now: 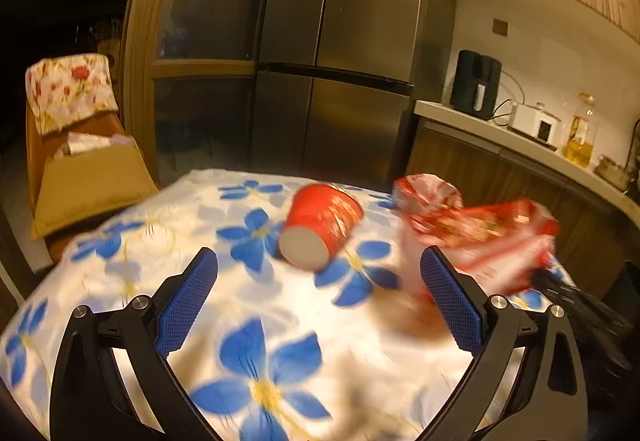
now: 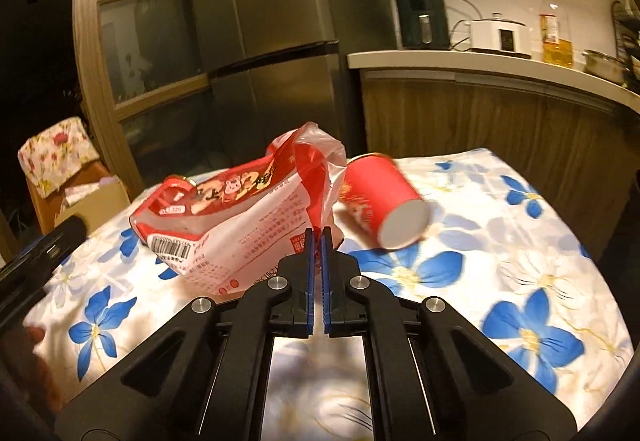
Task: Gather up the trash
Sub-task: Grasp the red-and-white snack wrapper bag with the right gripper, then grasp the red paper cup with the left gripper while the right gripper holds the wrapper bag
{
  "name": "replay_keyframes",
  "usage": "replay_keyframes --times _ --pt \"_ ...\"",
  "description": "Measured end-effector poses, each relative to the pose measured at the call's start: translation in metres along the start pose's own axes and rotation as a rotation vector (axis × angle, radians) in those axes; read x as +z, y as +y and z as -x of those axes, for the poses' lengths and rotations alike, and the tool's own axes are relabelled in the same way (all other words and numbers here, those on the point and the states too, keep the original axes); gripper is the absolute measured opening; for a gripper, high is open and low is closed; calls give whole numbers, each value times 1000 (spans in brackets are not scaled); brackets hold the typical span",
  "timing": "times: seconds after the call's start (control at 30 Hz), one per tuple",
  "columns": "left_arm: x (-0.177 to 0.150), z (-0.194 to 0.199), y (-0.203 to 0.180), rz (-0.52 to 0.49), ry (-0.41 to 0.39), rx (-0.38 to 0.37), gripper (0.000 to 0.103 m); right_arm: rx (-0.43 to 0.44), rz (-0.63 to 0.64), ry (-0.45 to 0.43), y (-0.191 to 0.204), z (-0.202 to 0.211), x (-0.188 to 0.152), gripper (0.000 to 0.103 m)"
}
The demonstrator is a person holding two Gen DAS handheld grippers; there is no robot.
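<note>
Fridge [image 1: 352, 53]: tall steel doors beyond the far edge of the table, a glass-fronted wooden cabinet [image 1: 200, 41] just beside it.
Counter [image 2: 500, 65]: runs past the table's far right corner — a dark appliance [image 2: 422, 21], a white cooker [image 2: 498, 35] and an oil bottle [image 2: 554, 29] stand on it.
Table [image 2: 520, 241]: covered by a white cloth with blue flowers.
Snack bag [image 2: 236, 221]: red and white printed plastic, crumpled, lifted at its near end over the middle of the table, closer to the left edge.
Paper cup [image 2: 380, 201]: red, lying on its side near the far edge with its white base turned toward the cameras, just beside the bag.
Right gripper [image 2: 319, 237]: blue pads pinched together on the bag's near edge — the plastic is clamped between them.
Left gripper [image 1: 318, 261]: jaws spread wide with nothing between them, over the near part of the table; the cup lies ahead of it, the bag at its right finger.
</note>
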State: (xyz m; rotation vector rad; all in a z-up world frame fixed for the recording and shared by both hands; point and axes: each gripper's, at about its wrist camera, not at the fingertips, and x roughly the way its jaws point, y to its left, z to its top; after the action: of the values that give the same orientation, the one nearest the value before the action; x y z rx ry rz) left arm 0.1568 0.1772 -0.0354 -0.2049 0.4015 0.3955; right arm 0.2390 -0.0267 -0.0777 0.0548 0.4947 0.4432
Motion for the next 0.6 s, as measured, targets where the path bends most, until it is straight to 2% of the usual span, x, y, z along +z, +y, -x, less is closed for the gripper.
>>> replay_keyframes --times 0.1,0.23,0.33,0.6 --pt "8 -20 -1 -6 12 -9 97 -5 -16 -21 -7 14 1 3" --pt "15 -61 1 10 94 -16 97 -6 -26 -51 -13 30 4 3" --pt "18 -83 1 8 127 -13 97 -5 -21 -72 -15 41 7 3" --pt "18 -115 5 4 194 -35 97 -3 -9 -92 -15 52 11 3"
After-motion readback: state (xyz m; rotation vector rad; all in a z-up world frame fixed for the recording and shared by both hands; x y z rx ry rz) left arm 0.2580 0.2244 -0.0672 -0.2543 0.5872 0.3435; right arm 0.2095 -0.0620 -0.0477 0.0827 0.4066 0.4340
